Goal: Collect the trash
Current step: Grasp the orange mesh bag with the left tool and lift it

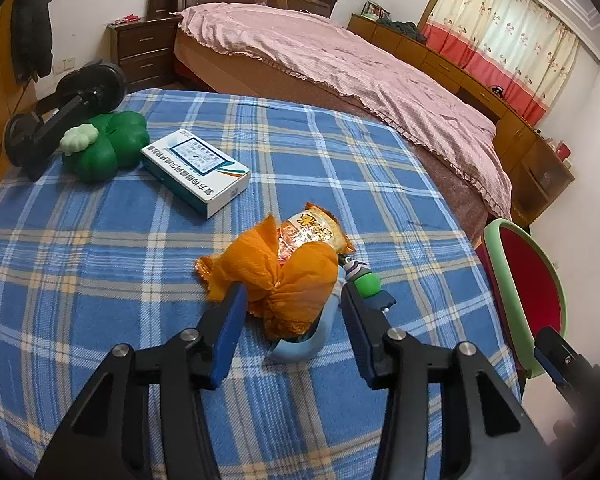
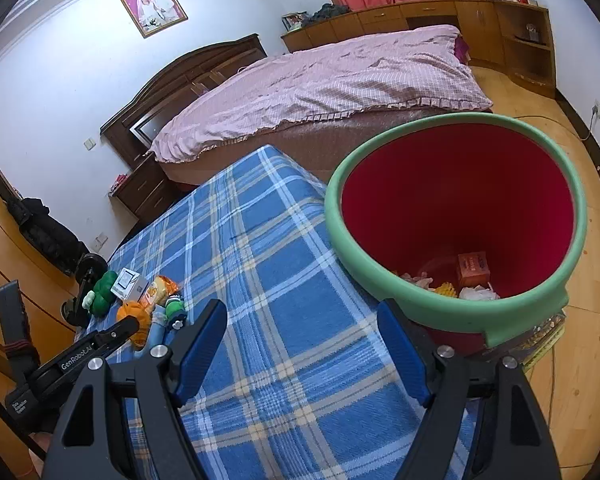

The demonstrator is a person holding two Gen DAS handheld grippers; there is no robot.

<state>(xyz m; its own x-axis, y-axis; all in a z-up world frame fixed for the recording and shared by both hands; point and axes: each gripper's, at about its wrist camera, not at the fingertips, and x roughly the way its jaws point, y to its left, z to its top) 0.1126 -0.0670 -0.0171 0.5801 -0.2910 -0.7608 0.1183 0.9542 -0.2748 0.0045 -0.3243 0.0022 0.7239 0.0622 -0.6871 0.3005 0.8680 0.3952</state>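
Observation:
A crumpled orange tissue [image 1: 284,284] lies on the blue plaid table [image 1: 100,260], on an orange snack wrapper [image 1: 316,232]. My left gripper [image 1: 292,300] is open, its blue pads on either side of the tissue without closing on it. A red trash bin with a green rim [image 2: 452,220] stands beside the table; it holds several scraps. It also shows at the right edge of the left wrist view [image 1: 528,280]. My right gripper [image 2: 300,320] is open and empty over the table edge next to the bin. The left gripper shows in the right wrist view [image 2: 116,332].
A white and teal medicine box [image 1: 196,170], a green plush clover [image 1: 104,148] and a small green-capped toy figure [image 1: 364,280] with a light blue strap [image 1: 320,332] lie on the table. A black stand [image 1: 60,112] sits at the far left. A pink-covered bed [image 1: 340,60] is beyond.

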